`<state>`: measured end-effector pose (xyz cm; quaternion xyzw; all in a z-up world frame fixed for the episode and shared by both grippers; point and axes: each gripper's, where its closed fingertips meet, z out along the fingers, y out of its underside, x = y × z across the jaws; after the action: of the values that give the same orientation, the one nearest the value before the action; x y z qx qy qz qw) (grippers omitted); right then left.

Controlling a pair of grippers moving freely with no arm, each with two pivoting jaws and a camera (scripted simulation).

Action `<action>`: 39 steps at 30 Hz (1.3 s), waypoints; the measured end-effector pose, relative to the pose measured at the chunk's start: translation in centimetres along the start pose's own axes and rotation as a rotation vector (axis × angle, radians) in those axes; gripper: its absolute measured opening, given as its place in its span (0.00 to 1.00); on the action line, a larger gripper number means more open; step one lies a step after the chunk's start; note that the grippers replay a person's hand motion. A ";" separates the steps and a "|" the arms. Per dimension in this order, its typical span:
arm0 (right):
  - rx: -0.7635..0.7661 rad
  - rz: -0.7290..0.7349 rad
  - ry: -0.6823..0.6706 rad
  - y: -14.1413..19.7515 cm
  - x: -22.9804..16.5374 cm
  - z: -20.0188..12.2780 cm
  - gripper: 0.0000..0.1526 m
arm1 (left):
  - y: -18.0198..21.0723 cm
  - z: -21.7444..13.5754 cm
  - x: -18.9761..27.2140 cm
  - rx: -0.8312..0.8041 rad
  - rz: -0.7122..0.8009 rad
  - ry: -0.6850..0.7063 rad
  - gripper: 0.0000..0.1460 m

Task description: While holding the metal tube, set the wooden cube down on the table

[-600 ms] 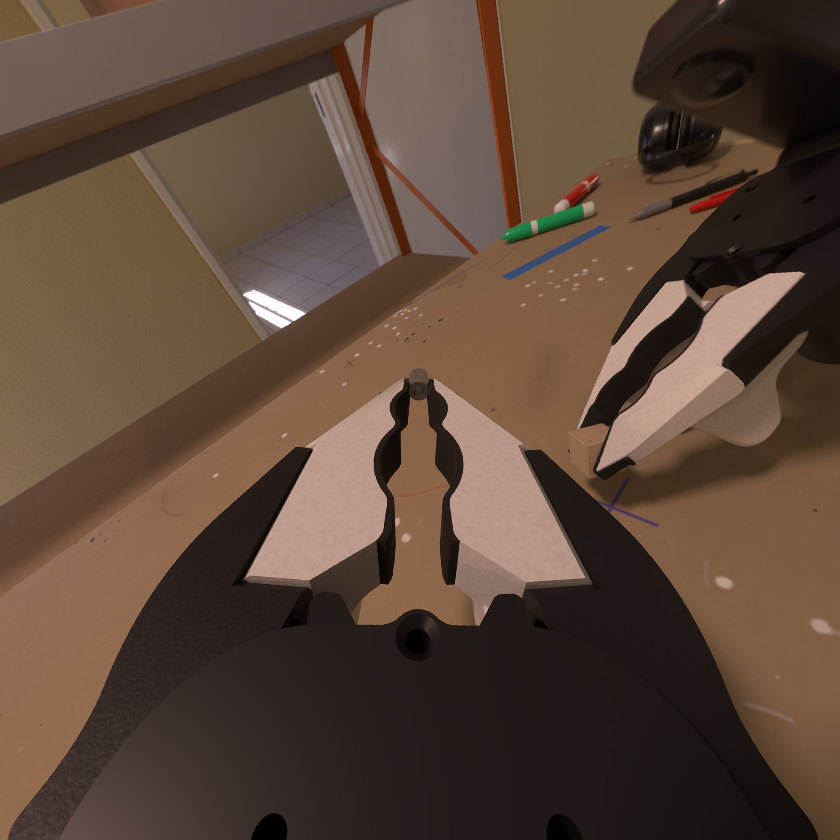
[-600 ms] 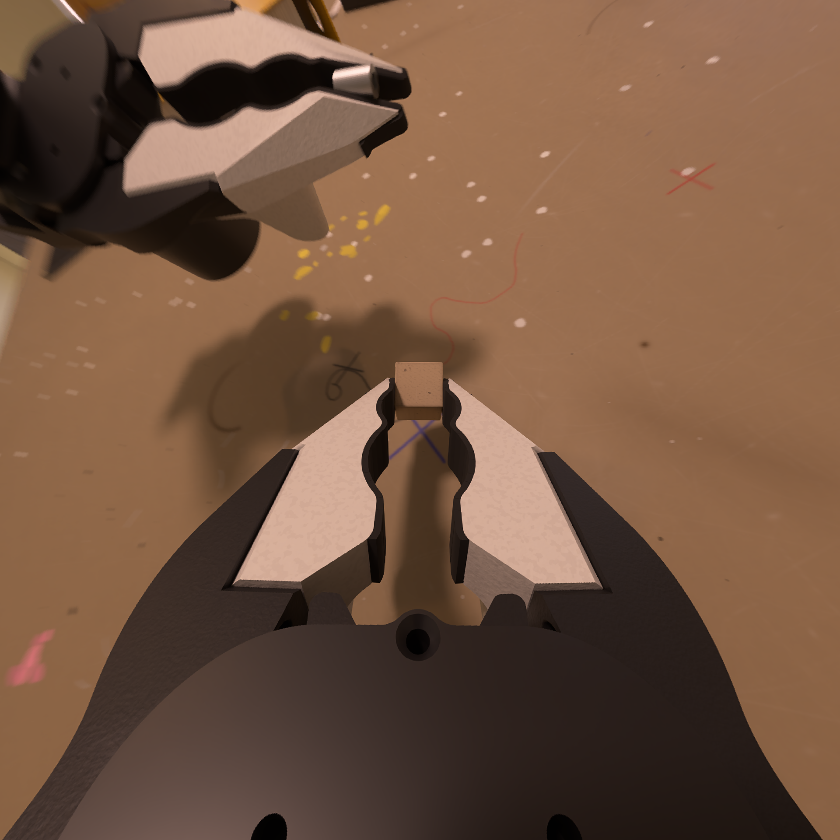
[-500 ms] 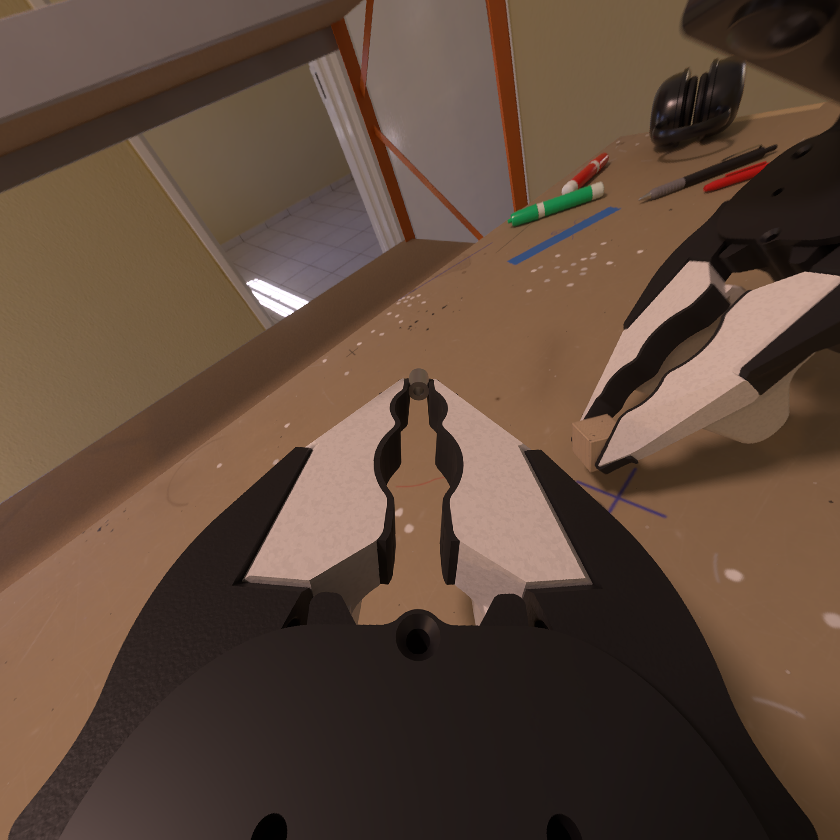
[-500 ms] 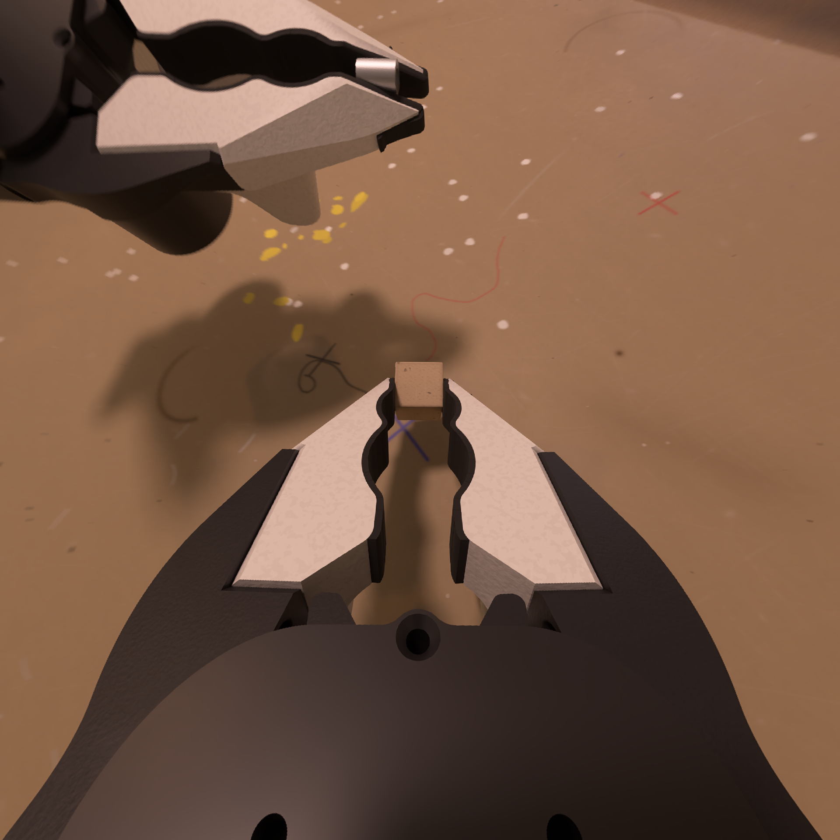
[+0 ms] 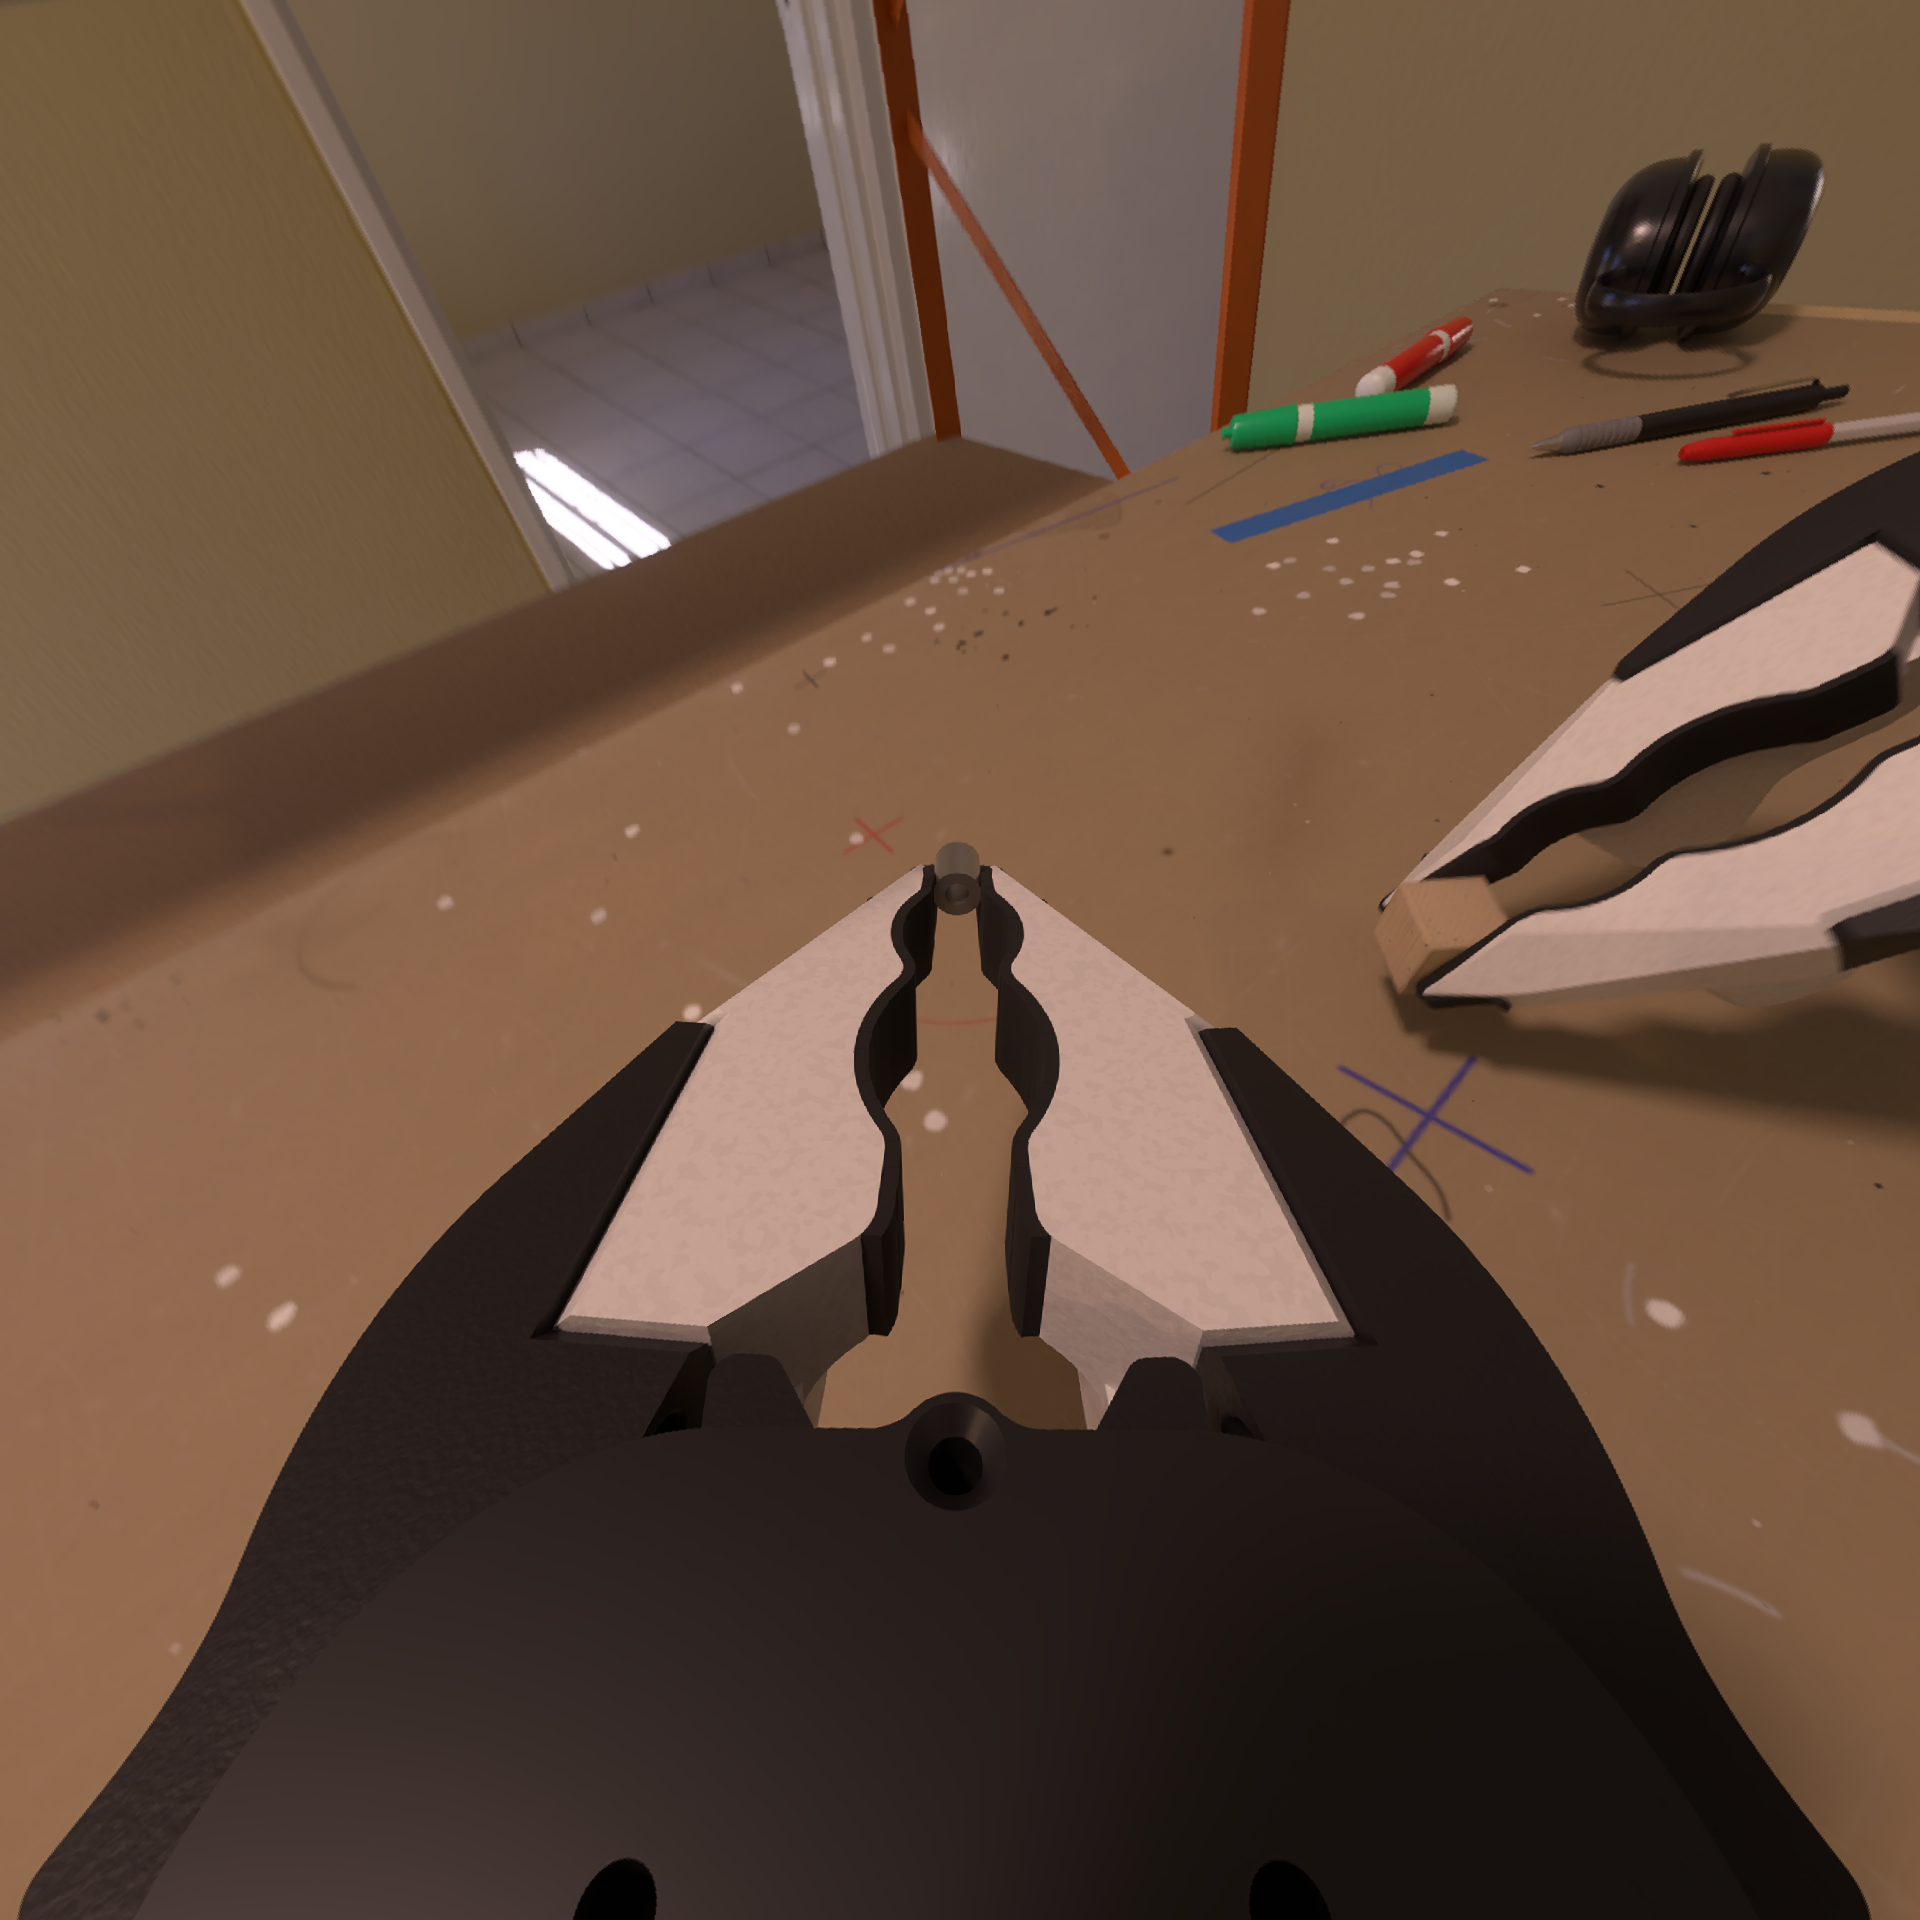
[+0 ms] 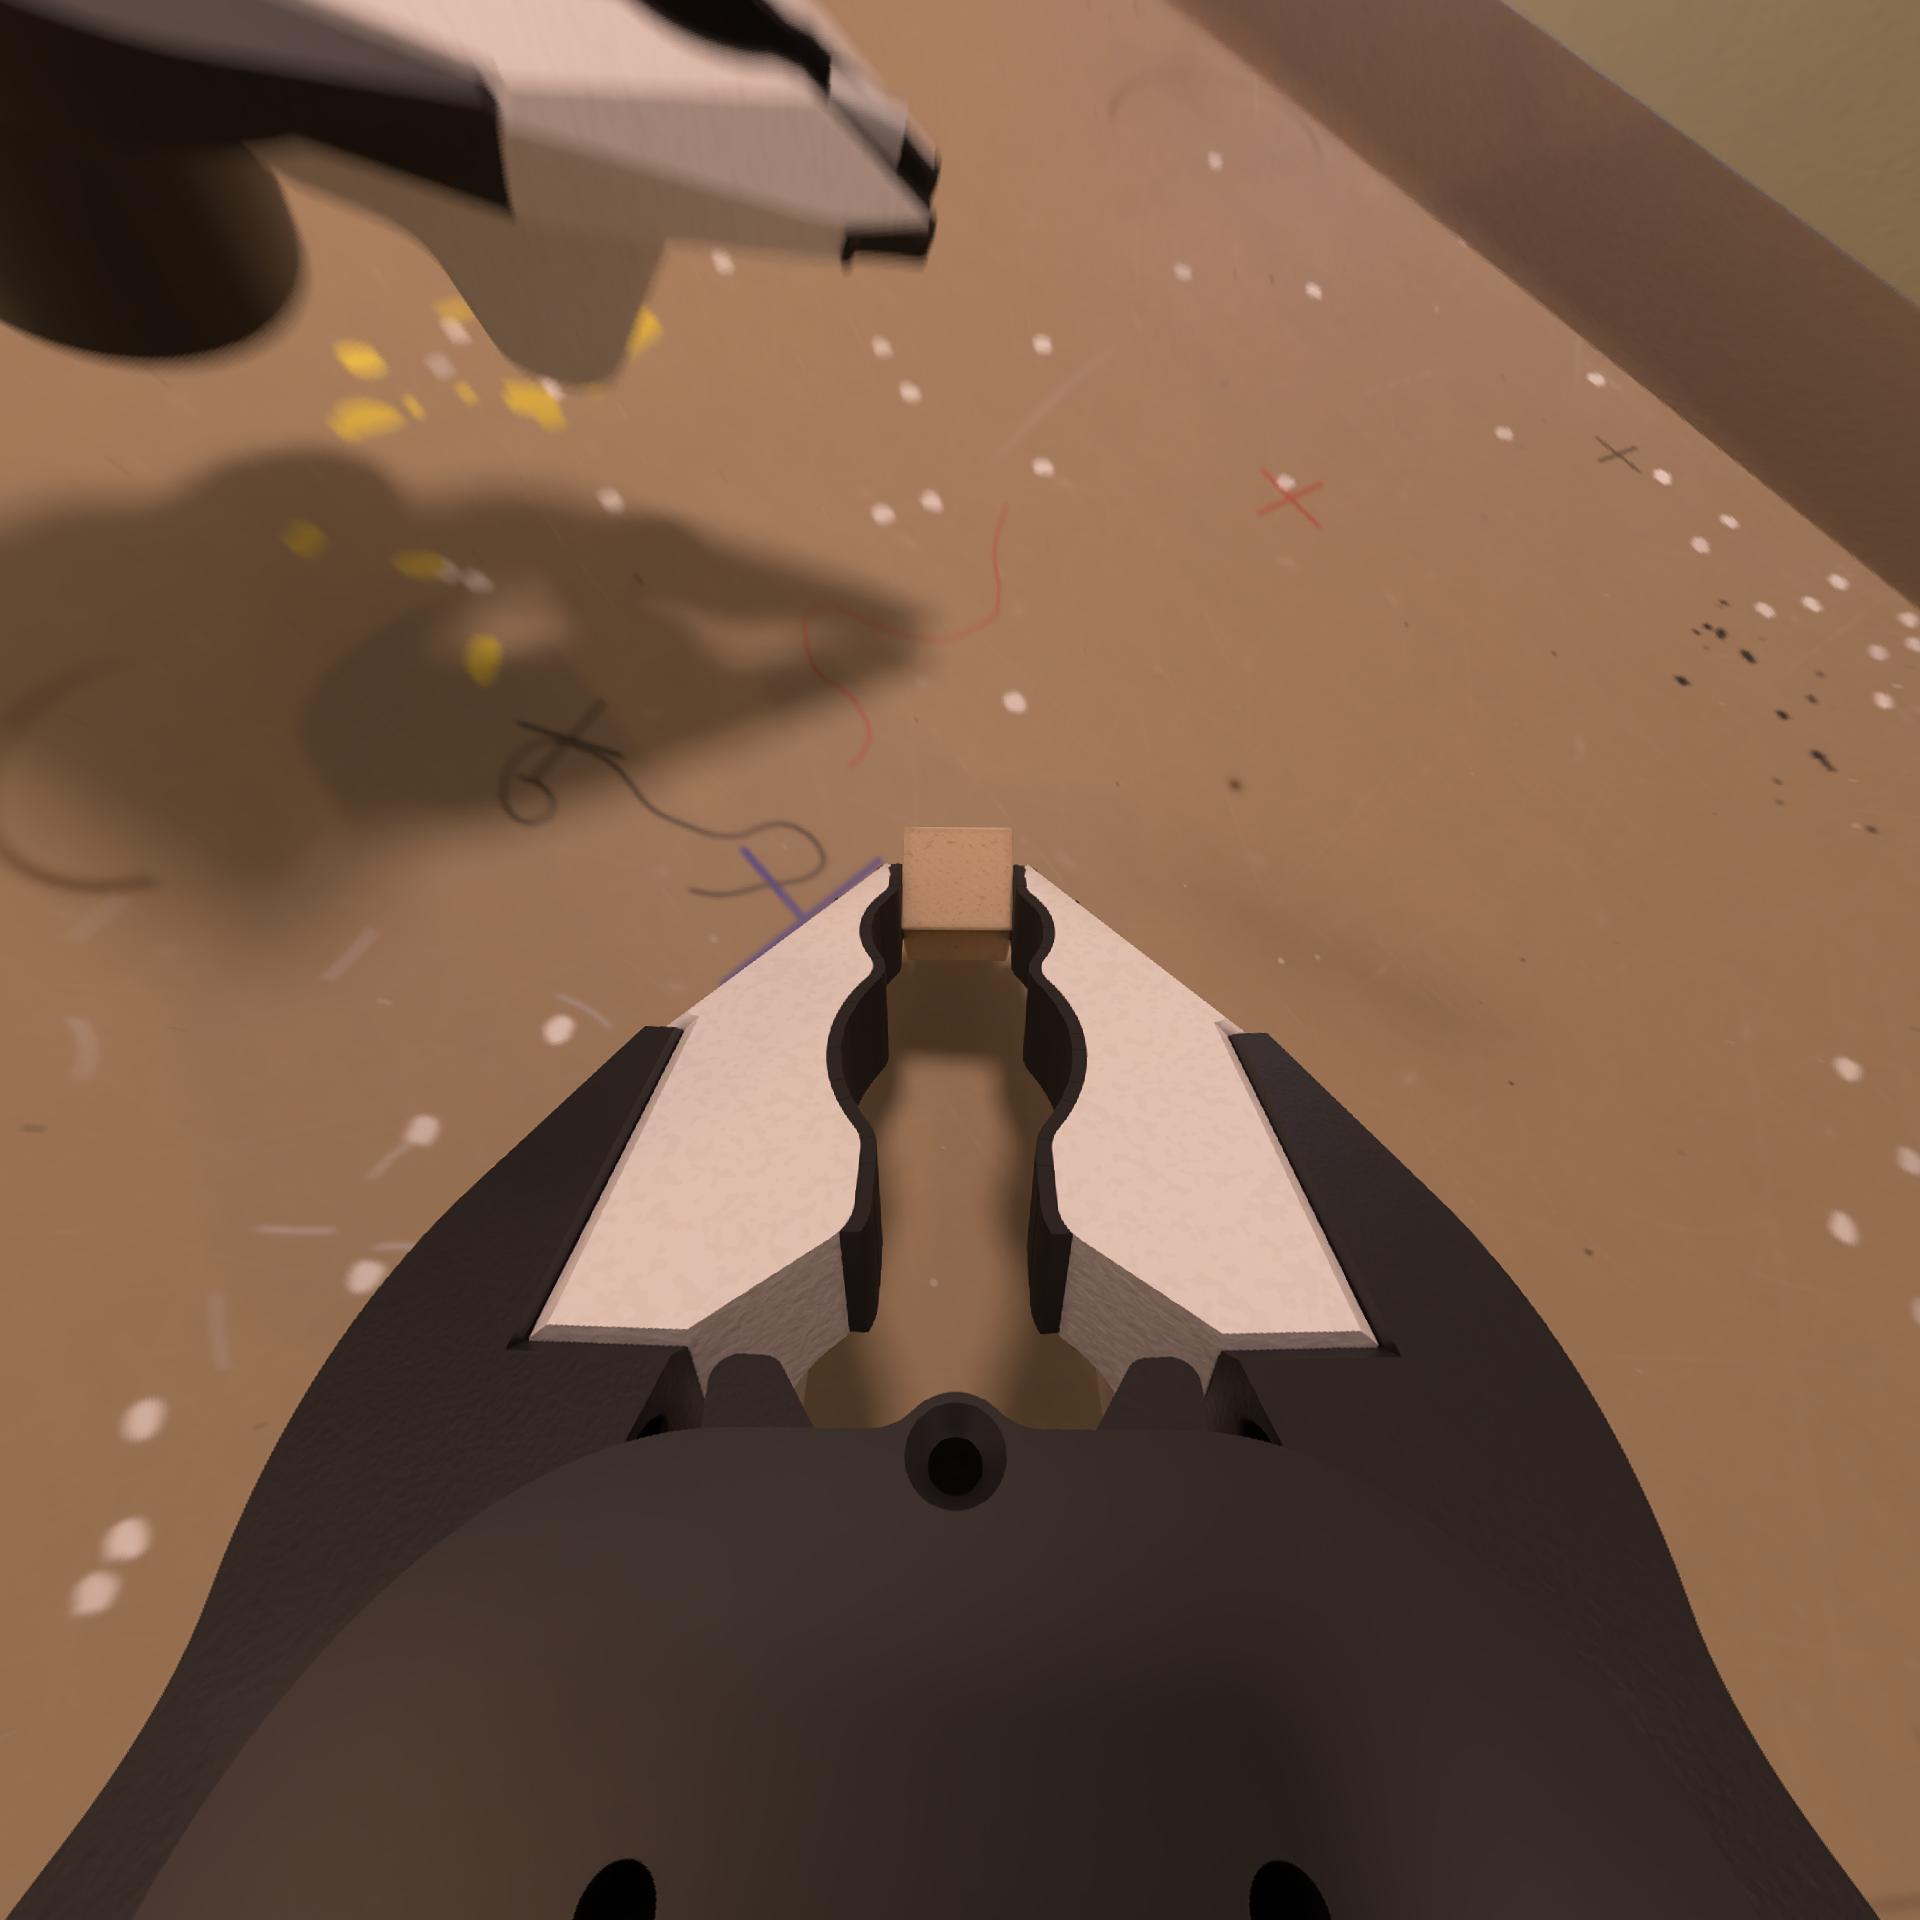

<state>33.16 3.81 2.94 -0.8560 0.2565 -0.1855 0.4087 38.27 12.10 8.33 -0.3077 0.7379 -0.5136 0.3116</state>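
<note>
Small pale wooden cube (image 6: 956, 881) pinched between the tips of the right gripper (image 6: 956, 904), fingers (image 6: 1143, 1122) narrowed onto its two side faces, cube clear of the brown paint-flecked counter (image 6: 1455, 935) with its shadow falling below. Seen from the left wrist view, same cube (image 5: 1439, 928) at the very end of the right gripper (image 5: 1455, 951), which reaches in from the right, pitched shallowly downward, one finger above the other, tips hovering over the counter (image 5: 520, 1143) just beyond a blue cross mark (image 5: 1434, 1117).

Short grey metal tube (image 5: 956, 891) clamped end-on at the tips of the left gripper (image 5: 956, 899), fingers (image 5: 790, 1143) nearly closed around it, pointing low along the counter towards its far edge. In the right wrist view, left gripper (image 6: 894, 223) blurred at upper left, raised above the surface, tube not discernible there.

Farther off: green marker (image 5: 1340, 418), red marker (image 5: 1418, 355), two pens (image 5: 1704, 416), strip of blue tape (image 5: 1351, 509), black ear defenders (image 5: 1704, 249).
</note>
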 end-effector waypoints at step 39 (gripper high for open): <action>0.093 0.031 -0.002 -1.0 0.6 -0.6 0.13 | 2.8 1.2 1.2 -0.160 -0.080 0.123 0.05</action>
<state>33.59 3.66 4.15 -0.8322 0.2605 -0.1898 0.4511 38.14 11.26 5.19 -0.3288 0.7813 -0.4829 0.2195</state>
